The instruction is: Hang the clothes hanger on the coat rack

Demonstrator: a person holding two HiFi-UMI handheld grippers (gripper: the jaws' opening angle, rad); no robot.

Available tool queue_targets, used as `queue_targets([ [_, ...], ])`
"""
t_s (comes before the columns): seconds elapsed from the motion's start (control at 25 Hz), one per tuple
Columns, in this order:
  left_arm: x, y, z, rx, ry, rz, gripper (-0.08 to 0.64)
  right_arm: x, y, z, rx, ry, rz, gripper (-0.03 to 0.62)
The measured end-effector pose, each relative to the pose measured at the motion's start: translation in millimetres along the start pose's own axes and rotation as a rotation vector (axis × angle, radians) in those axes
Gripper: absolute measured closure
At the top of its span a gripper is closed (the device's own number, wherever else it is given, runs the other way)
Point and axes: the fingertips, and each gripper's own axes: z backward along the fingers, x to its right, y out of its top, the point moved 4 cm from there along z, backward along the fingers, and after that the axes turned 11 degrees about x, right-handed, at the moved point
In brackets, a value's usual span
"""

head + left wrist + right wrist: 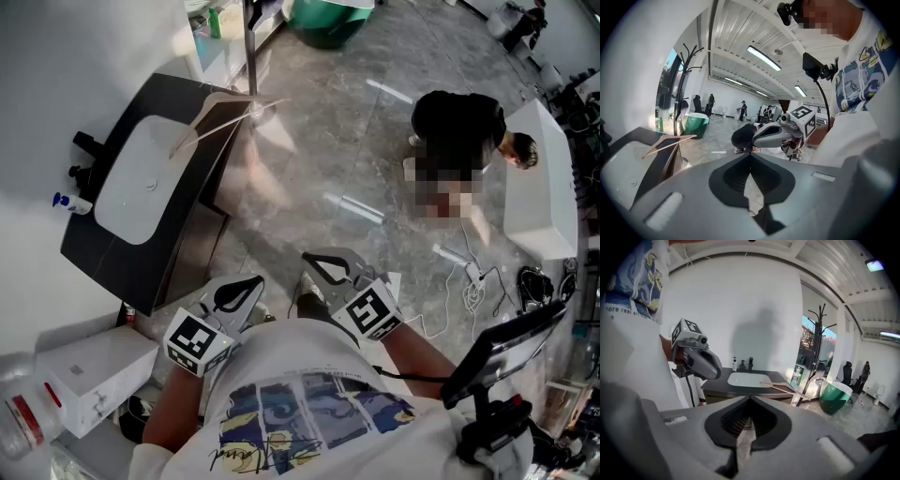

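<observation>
A wooden clothes hanger lies on the black vanity counter, its far end over the counter's edge beside the coat rack's pole. In the left gripper view the hanger lies below the rack's black hooks. In the right gripper view the hanger lies left of the rack. Both grippers are held close to my body, far from the hanger. My left gripper is shut and empty. My right gripper is shut and empty too.
A white basin is set in the counter, with a soap bottle at its left. A green tub stands past the rack. A person crouches on the floor by a white bathtub. Cables lie at the right.
</observation>
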Motion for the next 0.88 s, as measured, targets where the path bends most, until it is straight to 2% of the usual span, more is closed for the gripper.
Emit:
queue_targets([
  [0.2,-3.7,-9.7,42.4,0.001,-0.028,0.006,0.557,-42.4,9.4,-14.9,-0.005,-0.012,-0.002,0.592],
  [0.44,-7.0,-18.3,55.8,0.009,-0.033,0.026,0.557,-55.3,15.3,-20.0,-0.005,-0.018,-0.006,0.592],
  [0.68,-25.6,-11.0,30.2,0.014,-0.004,0.030,0.557,-25.4,6.4,-24.0,-0.019,-0.010,-0.019,0.592],
  [0.88,-60.8,-0.6,-8.6,0.003,0.057,0.055,0.557,28.2,-1.4,-34.6,0.006,0.022,-0.050,0.581],
])
